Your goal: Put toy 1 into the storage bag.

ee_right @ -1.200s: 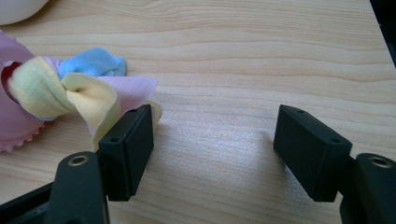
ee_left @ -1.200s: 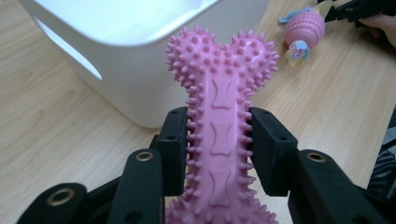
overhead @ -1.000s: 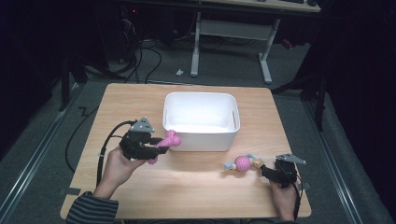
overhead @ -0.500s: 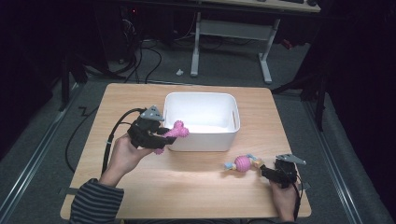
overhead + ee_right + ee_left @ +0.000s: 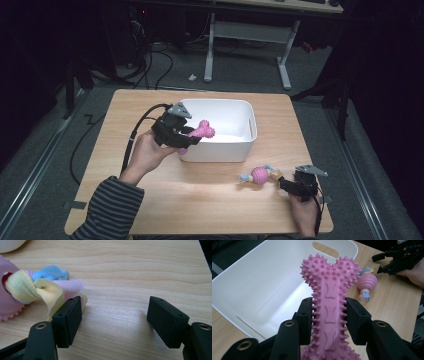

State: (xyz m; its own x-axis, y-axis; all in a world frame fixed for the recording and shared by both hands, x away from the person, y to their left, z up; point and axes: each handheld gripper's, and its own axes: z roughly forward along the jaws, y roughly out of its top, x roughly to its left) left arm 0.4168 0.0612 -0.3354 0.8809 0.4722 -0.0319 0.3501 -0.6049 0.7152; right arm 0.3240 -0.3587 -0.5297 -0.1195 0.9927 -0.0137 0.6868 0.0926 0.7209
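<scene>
My left gripper (image 5: pixel 329 312) pinches the pink spiked bone (image 5: pixel 329 297) at its shank; the left gripper view shows both jaws pressed against the bone's sides, a detail too small to make out in the high view. The high view shows my left gripper (image 5: pixel 187 137) raised at the near left corner of the white bin (image 5: pixel 250 142), with the bone's knobbed end over the bin's rim. My right gripper (image 5: pixel 113 322) rests low over the table (image 5: pixel 140 270), jaws spread and holding nothing. In the right gripper view, the cloth tail of the pink ball toy (image 5: pixel 47 288) touches one jaw from outside. The high view places that toy (image 5: pixel 258 175) just beside my right gripper (image 5: pixel 287 184). Compared with half a second ago, my left gripper has moved further toward the bin; my right gripper has stayed in place.
</scene>
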